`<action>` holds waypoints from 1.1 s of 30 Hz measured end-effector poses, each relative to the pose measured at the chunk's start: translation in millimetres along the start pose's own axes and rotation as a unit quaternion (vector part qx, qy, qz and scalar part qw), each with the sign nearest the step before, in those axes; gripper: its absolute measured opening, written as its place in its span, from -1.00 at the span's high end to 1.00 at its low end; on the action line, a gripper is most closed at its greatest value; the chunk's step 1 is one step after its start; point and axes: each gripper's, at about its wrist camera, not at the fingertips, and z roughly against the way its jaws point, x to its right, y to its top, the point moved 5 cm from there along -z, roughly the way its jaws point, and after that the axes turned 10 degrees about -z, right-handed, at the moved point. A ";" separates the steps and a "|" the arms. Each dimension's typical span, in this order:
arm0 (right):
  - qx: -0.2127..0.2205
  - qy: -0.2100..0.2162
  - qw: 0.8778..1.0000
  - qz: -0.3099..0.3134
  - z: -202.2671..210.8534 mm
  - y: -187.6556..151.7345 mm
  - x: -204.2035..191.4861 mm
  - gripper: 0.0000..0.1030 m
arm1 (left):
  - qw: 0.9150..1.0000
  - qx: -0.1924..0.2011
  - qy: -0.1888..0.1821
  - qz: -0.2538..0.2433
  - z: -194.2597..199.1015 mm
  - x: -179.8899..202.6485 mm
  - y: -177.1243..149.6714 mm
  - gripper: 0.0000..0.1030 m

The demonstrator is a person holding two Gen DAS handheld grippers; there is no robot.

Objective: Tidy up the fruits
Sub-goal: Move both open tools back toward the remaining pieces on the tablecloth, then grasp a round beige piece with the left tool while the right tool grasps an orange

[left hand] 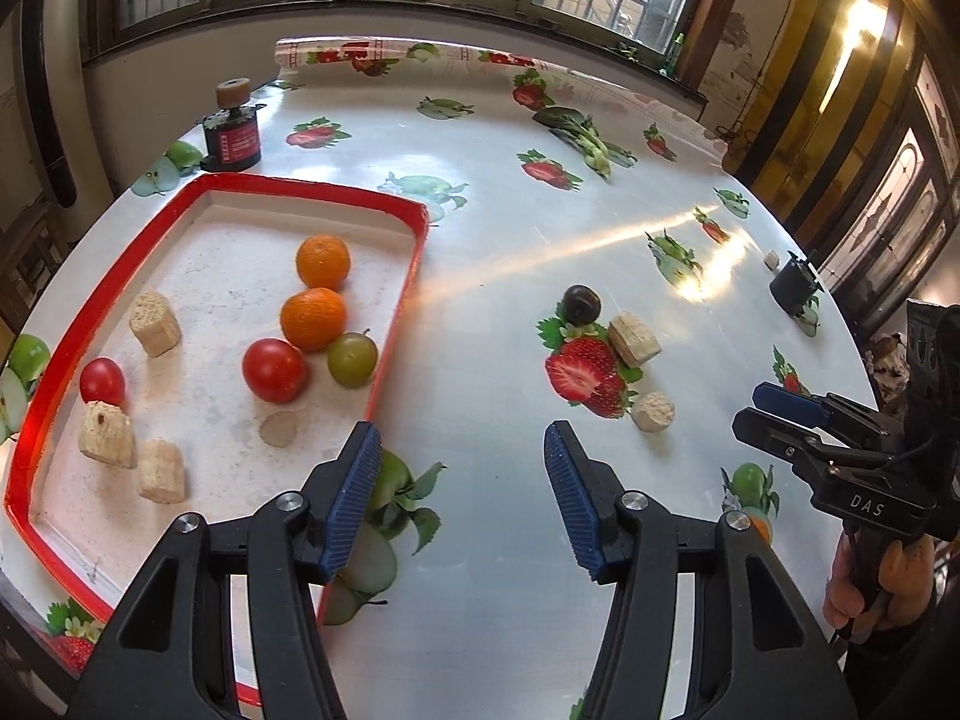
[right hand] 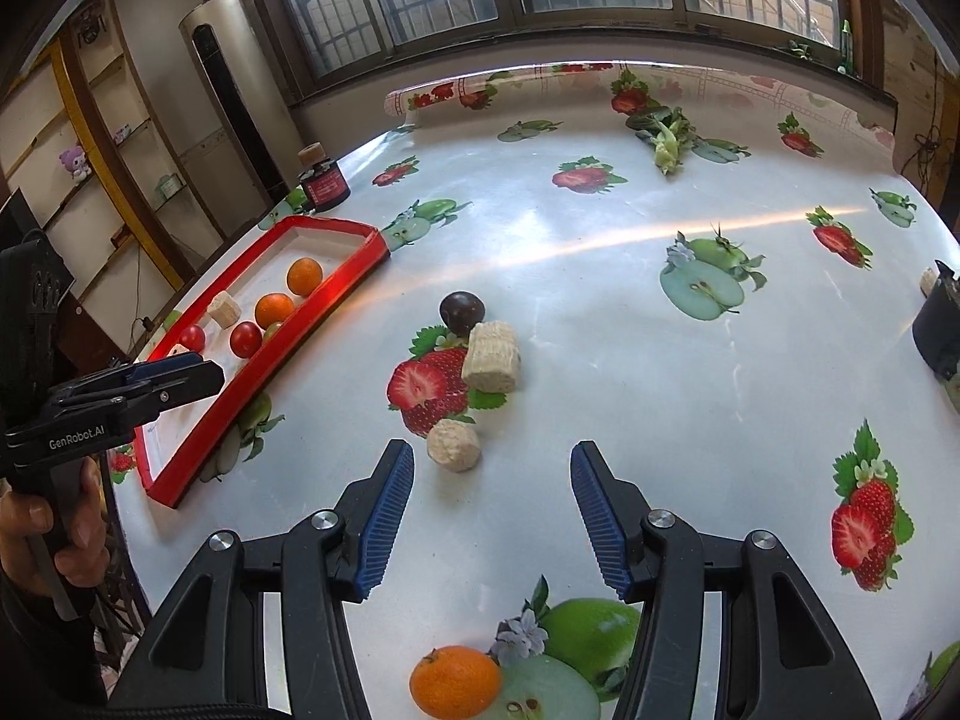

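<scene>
Fingers of the left gripper [left hand: 462, 501] stand apart with nothing between them, above the near corner of the red-rimmed tray [left hand: 399, 306]; that corner is hidden behind them. The right gripper [right hand: 492, 519] is likewise parted and empty, and a beige chunk [right hand: 453, 444] lies just beyond its tips. Farther out, a dark plum [right hand: 461, 313] touches a larger beige block [right hand: 491, 357]. Two oranges [left hand: 314, 318], two tomatoes [left hand: 275, 369] and a green plum [left hand: 352, 359] sit in the tray. One orange [right hand: 455, 681] lies near the right gripper, partly cut off.
</scene>
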 end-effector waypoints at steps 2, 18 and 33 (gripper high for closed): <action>0.001 -0.004 1.000 -0.005 4.5 -5.8 6.9 -0.10 | 1.000 -0.003 -0.008 -0.009 -4.4 11.5 1.2 -0.07; -0.032 -0.006 0.999 0.033 22.2 -77.7 2.5 -0.10 | 0.995 -0.038 -0.069 -0.065 -55.3 98.0 16.7 -0.07; -0.036 0.005 0.999 0.032 23.3 -72.0 7.7 0.33 | 0.991 -0.041 -0.085 -0.098 -67.5 107.9 8.7 0.76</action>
